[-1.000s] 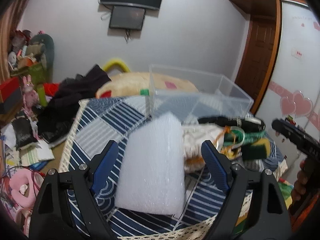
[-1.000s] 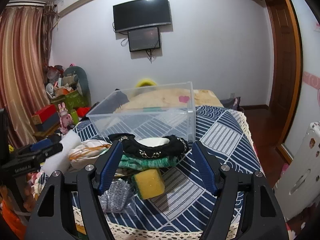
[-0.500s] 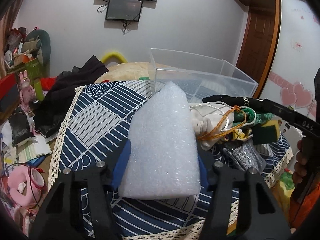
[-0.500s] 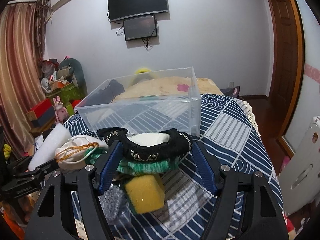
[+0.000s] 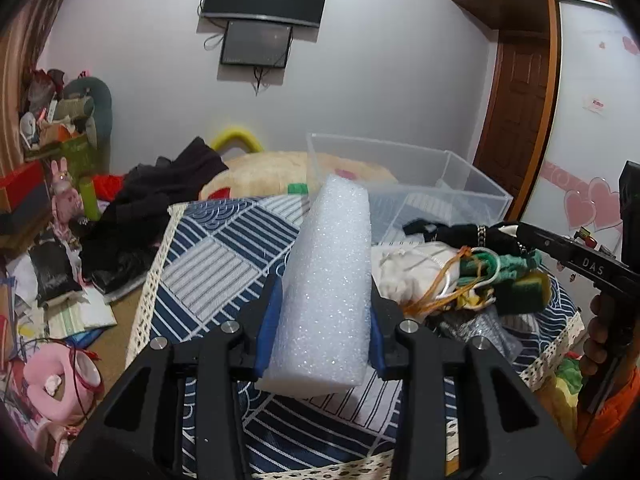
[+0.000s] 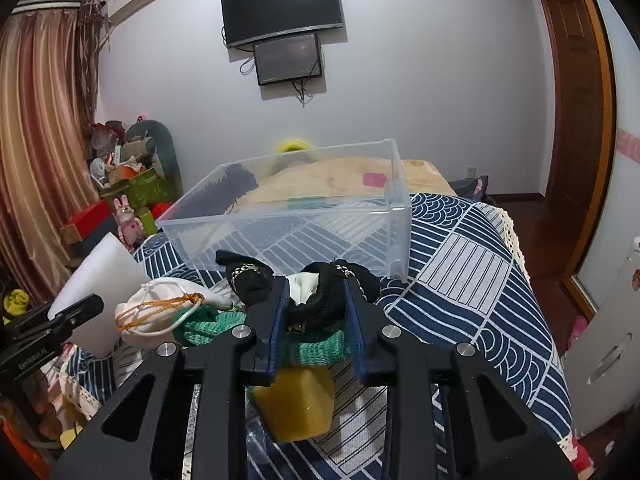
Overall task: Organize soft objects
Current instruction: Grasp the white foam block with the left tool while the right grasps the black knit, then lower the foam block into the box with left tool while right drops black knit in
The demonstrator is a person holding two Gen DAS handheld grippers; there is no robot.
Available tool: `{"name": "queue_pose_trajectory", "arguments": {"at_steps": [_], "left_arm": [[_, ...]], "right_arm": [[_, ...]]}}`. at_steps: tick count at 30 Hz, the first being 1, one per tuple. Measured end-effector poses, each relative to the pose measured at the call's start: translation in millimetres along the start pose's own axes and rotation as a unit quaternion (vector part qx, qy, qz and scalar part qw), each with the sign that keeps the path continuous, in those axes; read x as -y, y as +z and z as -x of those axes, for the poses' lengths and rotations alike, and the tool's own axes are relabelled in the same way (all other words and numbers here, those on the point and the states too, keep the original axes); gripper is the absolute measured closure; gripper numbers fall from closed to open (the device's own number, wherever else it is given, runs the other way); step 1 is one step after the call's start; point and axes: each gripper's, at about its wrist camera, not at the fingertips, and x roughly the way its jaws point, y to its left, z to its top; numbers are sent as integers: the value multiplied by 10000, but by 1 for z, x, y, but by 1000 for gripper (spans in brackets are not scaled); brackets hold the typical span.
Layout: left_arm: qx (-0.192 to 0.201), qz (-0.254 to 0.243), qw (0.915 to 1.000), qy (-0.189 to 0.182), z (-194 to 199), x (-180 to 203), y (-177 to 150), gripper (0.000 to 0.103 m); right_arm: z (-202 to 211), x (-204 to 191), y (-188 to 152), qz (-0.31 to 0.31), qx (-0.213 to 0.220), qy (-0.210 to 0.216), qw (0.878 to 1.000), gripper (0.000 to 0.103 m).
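My left gripper (image 5: 325,320) is shut on a white foam block (image 5: 330,280) and holds it tilted above the blue patterned tablecloth (image 5: 208,264). My right gripper (image 6: 316,312) is shut on a black fabric piece with gold chain trim (image 6: 320,300) on top of the pile. The pile holds a white drawstring pouch (image 6: 160,304), a green knitted cloth (image 6: 316,346) and a yellow sponge (image 6: 296,408). A clear plastic bin (image 6: 288,216) stands just behind the pile; it also shows in the left wrist view (image 5: 408,184).
A cream cushion (image 5: 256,176) and dark clothes (image 5: 136,216) lie beyond the table on the left. Cluttered boxes and toys (image 5: 44,168) fill the left floor. A wooden door (image 6: 576,120) is at the right. A crinkled silver bag (image 5: 476,332) lies at the pile's front.
My left gripper closed on the foam block and lifted it. My right gripper moved forward and closed on the black fabric piece.
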Motion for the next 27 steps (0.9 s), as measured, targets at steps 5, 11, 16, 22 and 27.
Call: {"name": "queue_pose_trajectory", "arguments": {"at_steps": [5, 11, 16, 22, 27], "left_arm": [[176, -54, 9998, 0, 9, 7, 9, 65], [396, -128, 9991, -18, 15, 14, 25, 65], [576, -150, 9982, -52, 17, 19, 42, 65], [692, -96, 9974, -194, 11, 22, 62, 65], [768, -23, 9968, -217, 1, 23, 78, 65]], "right_arm": [[11, 0, 5, 39, 214, -100, 9997, 85], [27, -2, 17, 153, 520, -142, 9984, 87], [32, -4, 28, 273, 722, -171, 9969, 88], [33, -5, 44, 373, 923, -168, 9949, 88], [33, -7, 60, 389, 1106, -139, 9930, 89]]}}
